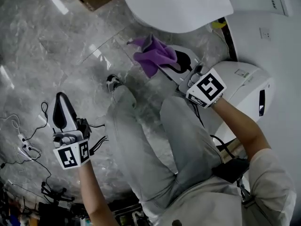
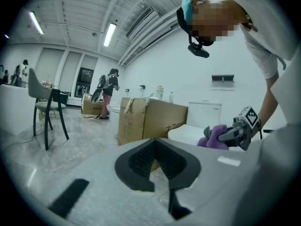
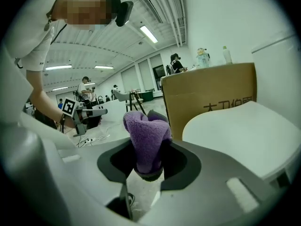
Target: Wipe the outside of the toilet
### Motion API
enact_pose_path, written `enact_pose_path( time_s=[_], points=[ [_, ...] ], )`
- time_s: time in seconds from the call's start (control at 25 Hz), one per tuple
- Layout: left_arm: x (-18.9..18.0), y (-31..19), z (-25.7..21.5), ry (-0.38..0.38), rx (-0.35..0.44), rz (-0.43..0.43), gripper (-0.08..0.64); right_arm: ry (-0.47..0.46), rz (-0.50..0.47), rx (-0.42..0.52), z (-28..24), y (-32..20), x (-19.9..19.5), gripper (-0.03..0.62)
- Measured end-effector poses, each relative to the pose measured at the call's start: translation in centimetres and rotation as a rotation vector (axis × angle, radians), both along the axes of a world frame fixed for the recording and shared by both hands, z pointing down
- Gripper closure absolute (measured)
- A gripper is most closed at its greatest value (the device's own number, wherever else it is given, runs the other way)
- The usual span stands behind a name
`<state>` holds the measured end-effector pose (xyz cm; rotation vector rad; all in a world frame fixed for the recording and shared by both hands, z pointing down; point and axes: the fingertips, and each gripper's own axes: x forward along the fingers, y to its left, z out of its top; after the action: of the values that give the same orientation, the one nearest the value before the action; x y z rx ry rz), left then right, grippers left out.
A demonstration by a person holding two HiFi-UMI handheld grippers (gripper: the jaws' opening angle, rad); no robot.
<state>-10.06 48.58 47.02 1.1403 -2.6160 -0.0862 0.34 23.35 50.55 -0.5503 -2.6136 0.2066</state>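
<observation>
The white toilet (image 1: 178, 6) stands at the top of the head view with its lid down; its lid edge (image 3: 244, 131) also shows in the right gripper view. A purple cloth (image 1: 157, 55) hangs just below the bowl's front, with my right gripper (image 1: 153, 51) shut on it. In the right gripper view the cloth (image 3: 146, 131) stands bunched up between the jaws of my right gripper (image 3: 148, 168). My left gripper (image 1: 60, 100) hangs low at the left over the floor, shut on nothing, far from the toilet. The left gripper view shows my left gripper (image 2: 157, 152) with its pads together.
The person's legs (image 1: 155, 140) and a shoe (image 1: 113, 83) fill the middle. Cables (image 1: 28, 142) lie on the marble floor at left. A cardboard box (image 3: 207, 98) stands beside the toilet. A white unit (image 1: 249, 86) sits at right. A chair (image 2: 44, 102) stands far off.
</observation>
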Motion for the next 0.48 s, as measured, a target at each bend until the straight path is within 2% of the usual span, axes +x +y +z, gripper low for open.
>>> enact_pose_path(
  time_s=[0.2,0.36,0.48],
  points=[
    [2.7,1.3,-10.0,0.05,0.008,-0.037,0.555,0.035,0.059,0.055,-10.6,-2.8,2.0,0.457],
    [4.6,0.8,-19.6,0.039,0.021,-0.084,0.555,0.004,0.057,0.074,-20.2,-4.7,3.1,0.457],
    [6.7,-1.5,-25.7,0.057,0.063,-0.086,0.555,-0.03,0.093,0.107,-27.5,-7.4,4.7,0.456]
  ],
)
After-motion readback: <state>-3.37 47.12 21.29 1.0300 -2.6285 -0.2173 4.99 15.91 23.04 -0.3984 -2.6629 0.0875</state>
